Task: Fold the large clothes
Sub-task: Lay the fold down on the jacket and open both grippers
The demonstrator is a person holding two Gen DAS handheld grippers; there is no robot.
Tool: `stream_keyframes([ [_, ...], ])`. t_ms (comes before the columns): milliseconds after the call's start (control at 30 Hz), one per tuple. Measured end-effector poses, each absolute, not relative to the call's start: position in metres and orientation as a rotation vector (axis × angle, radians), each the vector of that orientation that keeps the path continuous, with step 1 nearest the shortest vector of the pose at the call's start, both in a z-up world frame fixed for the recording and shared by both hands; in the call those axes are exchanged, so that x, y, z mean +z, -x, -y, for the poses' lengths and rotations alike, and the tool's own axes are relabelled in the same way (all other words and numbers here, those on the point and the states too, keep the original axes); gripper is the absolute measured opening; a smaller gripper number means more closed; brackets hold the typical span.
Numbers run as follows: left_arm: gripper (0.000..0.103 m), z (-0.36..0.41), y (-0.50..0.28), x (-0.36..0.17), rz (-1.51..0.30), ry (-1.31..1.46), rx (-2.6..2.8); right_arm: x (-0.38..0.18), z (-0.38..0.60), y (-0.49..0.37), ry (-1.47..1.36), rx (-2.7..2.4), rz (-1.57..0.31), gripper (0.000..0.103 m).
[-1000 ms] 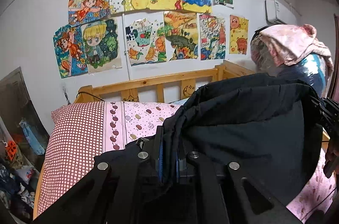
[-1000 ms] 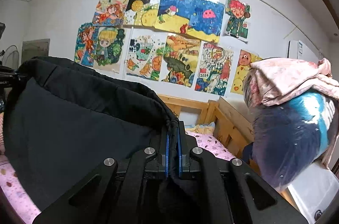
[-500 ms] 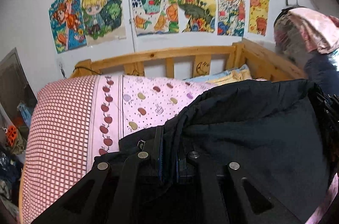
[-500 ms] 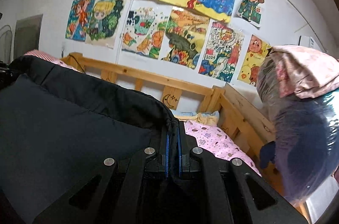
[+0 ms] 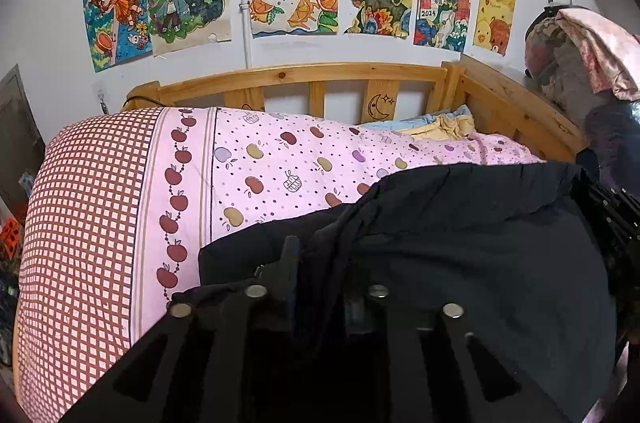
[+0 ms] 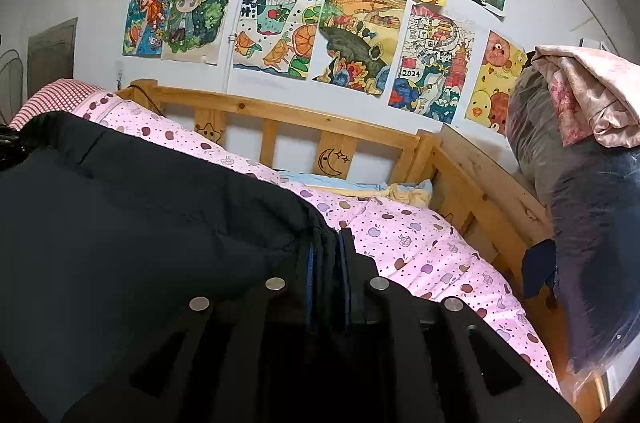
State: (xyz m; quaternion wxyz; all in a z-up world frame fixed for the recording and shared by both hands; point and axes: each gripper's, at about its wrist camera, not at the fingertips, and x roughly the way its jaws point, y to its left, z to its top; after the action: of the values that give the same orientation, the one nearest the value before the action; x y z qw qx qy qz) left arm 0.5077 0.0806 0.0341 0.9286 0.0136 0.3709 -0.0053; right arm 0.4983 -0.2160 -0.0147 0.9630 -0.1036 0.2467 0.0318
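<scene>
Stretching between the two grippers, a large black garment [image 5: 460, 263] hangs over a bed covered by a pink apple-print quilt [image 5: 280, 159]. The left gripper [image 5: 320, 283] has its jaws narrowed onto a bunched edge of the fabric, which runs between them and drapes away to the right in the left wrist view. The right gripper [image 6: 328, 271] is likewise clamped on the cloth, blue-lined pads pressed against a fold at the garment's other top corner, with the dark panel spreading to the left in the right wrist view [image 6: 140, 223]. At the far right of the left wrist view the right gripper's body [image 5: 612, 219] shows at the cloth's edge.

One end of the quilt carries a red-and-white check band [image 5: 80, 223] and a column of red apples. Behind it stands a wooden headboard [image 6: 320, 127] with a crescent moon and stars burned into one slat and a star on another. A yellow and blue cloth [image 6: 404, 193] lies crumpled by the headboard.

Children's drawings [image 6: 304, 23] cover the white wall. One of them bears the readable number "2024" [image 6: 411, 73]; another shows two blue Chinese characters, too small to make out surely. A bulky bundle [image 6: 580, 183] topped by pink floral cloth stands beside the bed at the right.
</scene>
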Motion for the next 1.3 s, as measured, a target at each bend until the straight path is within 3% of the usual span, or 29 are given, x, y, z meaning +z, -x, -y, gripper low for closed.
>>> stream_keyframes([
  [33,0.035,-0.081,-0.506,0.037,-0.754,-0.023,-0.011,-0.012,0.217,-0.495,0.209,0.066,-0.498,0.021],
  [100,0.082,-0.084,-0.497,0.045,-0.718,-0.005,-0.004,-0.005,0.22,-0.485,0.203,0.077,-0.482,0.046],
  [133,0.087,-0.086,-0.489,0.051,-0.684,0.01,0.006,0.0,0.222,-0.478,0.201,0.086,-0.47,0.05],
  [267,0.089,-0.09,-0.464,0.065,-0.653,0.056,-0.011,0.013,0.226,-0.454,0.207,0.123,-0.464,0.054],
  [367,0.089,-0.084,-0.443,0.065,-0.646,0.041,-0.059,0.015,0.231,-0.433,0.157,0.206,-0.504,0.072],
  [400,0.09,-0.08,-0.434,0.063,-0.642,0.026,-0.084,0.013,0.232,-0.426,0.137,0.237,-0.513,0.074],
  [567,0.091,-0.053,-0.416,0.043,-0.673,-0.045,-0.204,-0.012,0.227,-0.405,0.121,0.334,-0.596,0.076],
  [900,0.094,-0.024,-0.474,0.012,-0.705,-0.049,-0.213,-0.037,0.224,-0.452,0.14,0.239,-0.661,0.076],
  [1133,0.1,-0.009,-0.507,-0.01,-0.739,-0.054,-0.275,-0.07,0.278,-0.474,-0.09,0.014,-0.723,0.076],
  [1300,0.103,0.006,-0.512,-0.021,-0.762,-0.087,-0.308,-0.104,0.298,-0.459,-0.182,-0.092,-0.656,0.076],
])
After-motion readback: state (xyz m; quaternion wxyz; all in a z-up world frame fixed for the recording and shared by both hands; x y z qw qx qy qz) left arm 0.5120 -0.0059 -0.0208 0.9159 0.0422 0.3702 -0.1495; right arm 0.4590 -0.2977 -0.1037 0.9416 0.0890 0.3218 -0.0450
